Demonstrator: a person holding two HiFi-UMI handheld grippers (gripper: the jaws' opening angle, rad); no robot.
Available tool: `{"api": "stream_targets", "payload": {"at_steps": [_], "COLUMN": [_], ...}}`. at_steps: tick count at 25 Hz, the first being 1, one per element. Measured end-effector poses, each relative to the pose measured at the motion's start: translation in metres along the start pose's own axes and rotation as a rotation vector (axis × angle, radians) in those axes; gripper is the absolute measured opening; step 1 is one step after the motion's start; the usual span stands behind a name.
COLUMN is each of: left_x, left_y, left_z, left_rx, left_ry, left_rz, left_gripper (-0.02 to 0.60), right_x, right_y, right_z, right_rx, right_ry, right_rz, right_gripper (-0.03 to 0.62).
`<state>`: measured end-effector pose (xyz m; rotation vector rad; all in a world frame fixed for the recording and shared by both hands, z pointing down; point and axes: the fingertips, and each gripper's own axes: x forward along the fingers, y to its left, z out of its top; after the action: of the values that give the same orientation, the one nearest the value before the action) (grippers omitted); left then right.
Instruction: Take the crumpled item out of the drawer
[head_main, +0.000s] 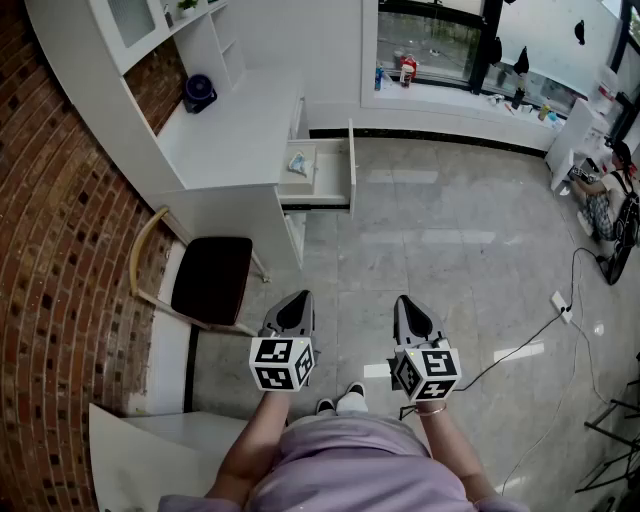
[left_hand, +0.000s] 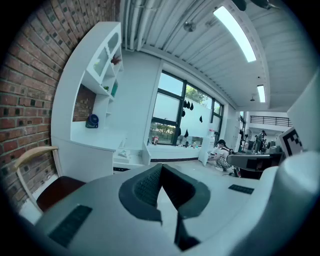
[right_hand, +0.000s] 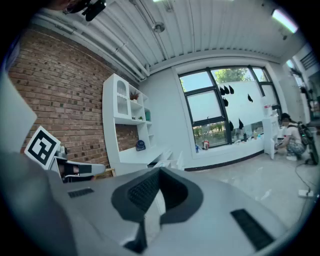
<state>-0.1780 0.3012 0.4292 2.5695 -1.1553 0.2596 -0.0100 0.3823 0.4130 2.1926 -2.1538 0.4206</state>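
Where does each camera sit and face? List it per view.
Head view: on the head, steeply down at the drawer; shows left gripper, right gripper, forearms, shoes.
Left gripper view: on the left gripper, forward toward the desk; shut jaws, right gripper alongside.
Right gripper view: on the right gripper, toward the desk; shut jaws, left gripper alongside.
Shared: all three show the desk.

Bright daylight thru black-framed windows (head_main: 430, 45) + white ceiling strip lights (left_hand: 237, 31); glare on glossy grey marble floor (head_main: 440, 238); gripper views fisheye, dark corners.
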Motion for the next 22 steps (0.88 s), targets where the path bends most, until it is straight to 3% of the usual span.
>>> {"api": "stream_targets", "payload": {"at_steps": [17,22], "left_x": [0.028,0.04], "left_y": [-0.012,-0.004], "left_z": [0.023,0.027], "left_rx": [0.007,0.013], "left_ry": [-0.054,-0.046], "left_rz": [0.055,0.079], "left_gripper": [0.003,0.07], "right_x": [0.002,0.009], "right_y": [-0.035,-0.046], "right_z": [0.013,0.011], "right_rx": [0.027,0.042], "right_ry": [-0.028,-0.018], "right_rz": [0.05,0.048], "right_gripper": [0.003,0.003]}}
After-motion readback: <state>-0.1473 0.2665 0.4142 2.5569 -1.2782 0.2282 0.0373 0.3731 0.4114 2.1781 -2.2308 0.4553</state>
